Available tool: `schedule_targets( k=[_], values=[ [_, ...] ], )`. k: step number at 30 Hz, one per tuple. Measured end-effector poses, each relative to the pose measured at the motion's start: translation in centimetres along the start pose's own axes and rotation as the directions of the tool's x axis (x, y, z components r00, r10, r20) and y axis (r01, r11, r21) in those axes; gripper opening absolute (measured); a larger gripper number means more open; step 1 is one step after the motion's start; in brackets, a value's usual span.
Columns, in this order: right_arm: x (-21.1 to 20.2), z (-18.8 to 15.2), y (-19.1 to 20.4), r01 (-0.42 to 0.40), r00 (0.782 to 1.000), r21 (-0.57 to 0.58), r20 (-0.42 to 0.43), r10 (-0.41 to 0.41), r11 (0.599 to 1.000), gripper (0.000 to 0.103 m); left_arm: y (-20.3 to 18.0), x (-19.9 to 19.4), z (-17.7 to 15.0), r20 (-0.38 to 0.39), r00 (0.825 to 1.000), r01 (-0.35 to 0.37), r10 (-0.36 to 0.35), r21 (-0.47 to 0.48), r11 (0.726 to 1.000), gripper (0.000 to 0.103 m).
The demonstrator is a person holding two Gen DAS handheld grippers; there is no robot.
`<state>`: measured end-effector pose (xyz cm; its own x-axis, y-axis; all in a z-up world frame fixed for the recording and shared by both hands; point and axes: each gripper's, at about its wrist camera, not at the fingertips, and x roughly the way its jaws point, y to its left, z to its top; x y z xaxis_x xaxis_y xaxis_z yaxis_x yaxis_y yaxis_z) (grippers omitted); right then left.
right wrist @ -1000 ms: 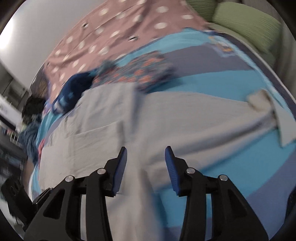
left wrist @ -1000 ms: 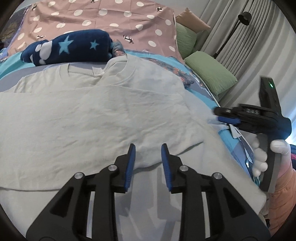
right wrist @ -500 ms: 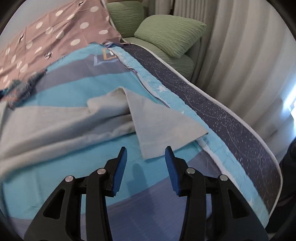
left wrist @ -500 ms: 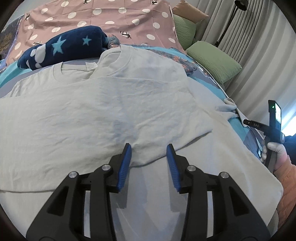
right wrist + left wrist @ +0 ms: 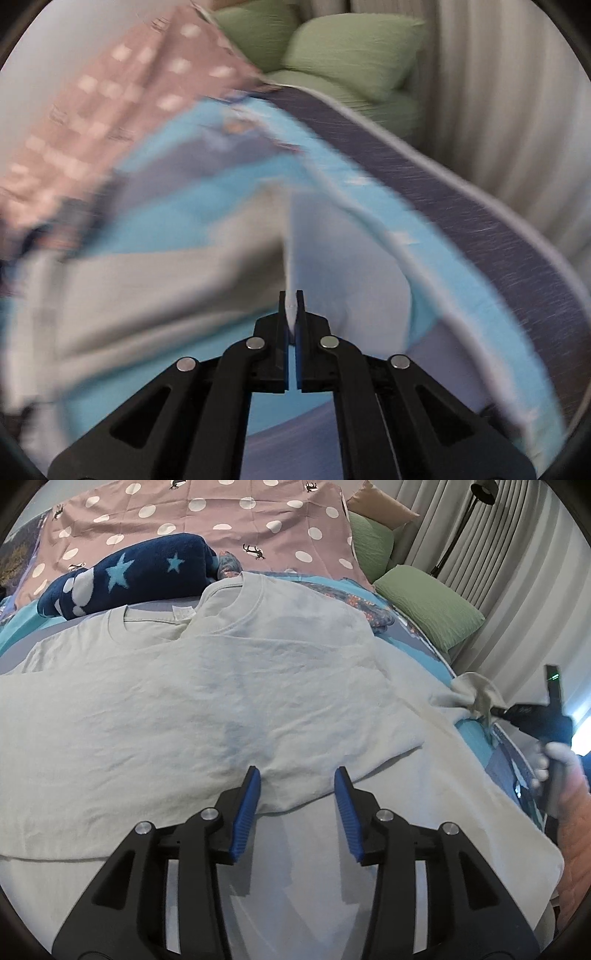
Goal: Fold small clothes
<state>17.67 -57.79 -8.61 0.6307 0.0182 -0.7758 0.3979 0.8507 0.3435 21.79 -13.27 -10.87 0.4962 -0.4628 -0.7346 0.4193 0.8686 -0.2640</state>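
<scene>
Right tool [image 5: 291,308] is clenched on the sleeve [image 5: 332,266] of the pale T-shirt [image 5: 229,701]; cloth shows pinched between the tips. In the left wrist view that sleeve is bunched at the tool's nose near the bed's right edge.

Left tool [image 5: 297,805] is released, jaws opening, nothing pinched. It hovers over the edge of the folded-over flap, cloth below the gap only.

T-shirt lies flat across the bed [image 5: 476,738], collar [image 5: 236,609] toward the spotted cover [image 5: 207,520], 1 side already folded over the middle.

Risks, my read:
- Right grip looks like a thin edge bite. Pull fast and the sleeve could slip out.
- Left tool pins nothing. Dragging the sleeve inward could slide the whole shirt and undo the flap.
- Sleeve sits near the bed edge; if dropped it may hang off.
- Right view is blurred, so I can't tell how deep the bite is.

Count:
- 1 T-shirt
- 2 tools
- 1 blue star blanket [image 5: 129,576]
- 2 green pillows [image 5: 428,605], 1 tan one behind
- 1 floor lamp [image 5: 476,494]
</scene>
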Motion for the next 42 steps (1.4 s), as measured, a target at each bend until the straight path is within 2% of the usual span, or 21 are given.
schedule_targets(
  k=[1, 2, 5, 7, 9, 10, 13, 14, 17, 20, 21, 23, 24, 25, 27, 30, 31, 33, 35, 38, 42],
  values=[
    [-1.3, -0.1, 1.9, -0.114, 0.993, -0.001, -0.024, 0.114, 0.994, 0.002, 0.0, -0.1, 0.0, 0.004, 1.0, 0.004, -0.004, -0.004, 1.0, 0.044],
    [-2.0, -0.3, 3.3, -0.176, 0.984, -0.001, -0.039, 0.176, 0.984, 0.002, 0.1, -0.3, 0.0, 0.011, 1.0, 0.018, -0.017, -0.013, 1.0, 0.044],
    [-3.8, -1.4, 9.1, -0.374, 0.923, -0.022, -0.11, 0.37, 0.927, 0.002, 0.3, -1.1, 0.1, 0.034, 0.997, 0.074, -0.072, -0.036, 0.997, 0.044],
    [-4.0, -1.9, 12.9, -0.456, 0.883, -0.051, -0.154, 0.444, 0.889, 0.002, 0.2, -1.9, 0.1, 0.052, 0.991, 0.123, -0.121, -0.04, 0.992, 0.044],
    [-3.7, -2.1, 16.4, -0.522, 0.842, -0.064, -0.197, 0.502, 0.85, 0.002, 0.0, -3.0, 0.1, 0.08, 0.978, 0.194, -0.192, -0.029, 0.98, 0.047],
    [-3.4, -2.6, 18.7, -0.563, 0.813, -0.069, -0.23, 0.536, 0.824, 0.002, -0.2, -3.5, 0.2, 0.092, 0.971, 0.221, -0.219, -0.017, 0.975, 0.05],
    [-2.7, -3.6, 23.3, -0.605, 0.778, -0.107, -0.292, 0.557, 0.789, 0.002, -1.1, -5.2, 0.6, 0.141, 0.95, 0.273, -0.277, 0.045, 0.961, 0.061],
    [-2.6, -3.8, 24.2, -0.61, 0.773, -0.119, -0.306, 0.555, 0.784, 0.002, -1.4, -5.5, 0.7, 0.15, 0.947, 0.276, -0.283, 0.066, 0.959, 0.063],
    [-2.2, -5.1, 27.3, -0.629, 0.754, -0.154, -0.362, 0.549, 0.762, 0.002, -2.3, -5.8, 1.7, 0.162, 0.947, 0.26, -0.278, 0.126, 0.957, 0.064],
    [-2.3, -6.0, 29.2, -0.634, 0.749, -0.191, -0.393, 0.534, 0.749, 0.002, -2.9, -5.5, 2.7, 0.161, 0.958, 0.211, -0.238, 0.167, 0.963, 0.062],
    [-2.4, -6.3, 29.5, -0.634, 0.749, -0.202, -0.399, 0.529, 0.746, 0.002, -3.0, -5.3, 3.0, 0.16, 0.962, 0.193, -0.221, 0.174, 0.966, 0.056],
    [-2.7, -6.6, 30.2, -0.618, 0.767, -0.241, -0.393, 0.507, 0.748, 0.005, -2.7, -4.9, 3.5, 0.129, 0.965, 0.204, -0.226, 0.167, 0.965, 0.004],
    [-2.8, -6.8, 30.3, -0.603, 0.782, -0.26, -0.38, 0.494, 0.754, 0.009, -2.2, -4.7, 3.7, 0.104, 0.966, 0.223, -0.238, 0.139, 0.965, 0.003],
    [-3.0, -6.7, 30.3, -0.586, 0.799, -0.283, -0.358, 0.483, 0.759, 0.022, -1.4, -4.8, 3.9, 0.098, 0.965, 0.235, -0.244, 0.096, 0.967, 0.003],
    [-3.6, -6.3, 29.5, -0.558, 0.826, -0.309, -0.302, 0.476, 0.771, 0.04, 0.0, -5.4, 4.2, 0.101, 0.963, 0.245, -0.248, 0.044, 0.968, 0.003],
    [-4.9, -5.8, 27.8, -0.521, 0.854, -0.37, -0.224, 0.47, 0.769, 0.044, 3.0, -6.9, 5.0, 0.134, 0.96, 0.252, -0.245, -0.041, 0.967, 0.003],
    [-5.2, -5.6, 27.1, -0.475, 0.879, -0.406, -0.181, 0.441, 0.78, 0.046, 4.3, -7.7, 5.5, 0.157, 0.961, 0.239, -0.227, -0.061, 0.969, 0.002],
    [-5.3, -5.7, 25.8, -0.333, 0.938, -0.495, -0.09, 0.334, 0.802, 0.052, 5.8, -9.0, 6.2, 0.18, 0.964, 0.215, -0.198, -0.082, 0.973, 0.002],
    [-4.5, -6.0, 24.6, -0.22, 0.97, -0.54, -0.037, 0.238, 0.812, 0.056, 7.4, -10.5, 7.0, 0.2, 0.964, 0.196, -0.173, -0.103, 0.975, 0.003],
    [-2.0, -6.7, 22.9, -0.098, 0.994, -0.577, -0.023, 0.104, 0.811, 0.056, 9.3, -12.8, 7.5, 0.219, 0.961, 0.201, -0.17, -0.13, 0.971, 0.002],
    [0.8, -8.0, 22.0, -0.015, 1.0, -0.634, -0.031, -0.006, 0.773, 0.056, 11.0, -15.1, 7.9, 0.23, 0.959, 0.209, -0.168, -0.168, 0.963, 0.003]
  ],
)
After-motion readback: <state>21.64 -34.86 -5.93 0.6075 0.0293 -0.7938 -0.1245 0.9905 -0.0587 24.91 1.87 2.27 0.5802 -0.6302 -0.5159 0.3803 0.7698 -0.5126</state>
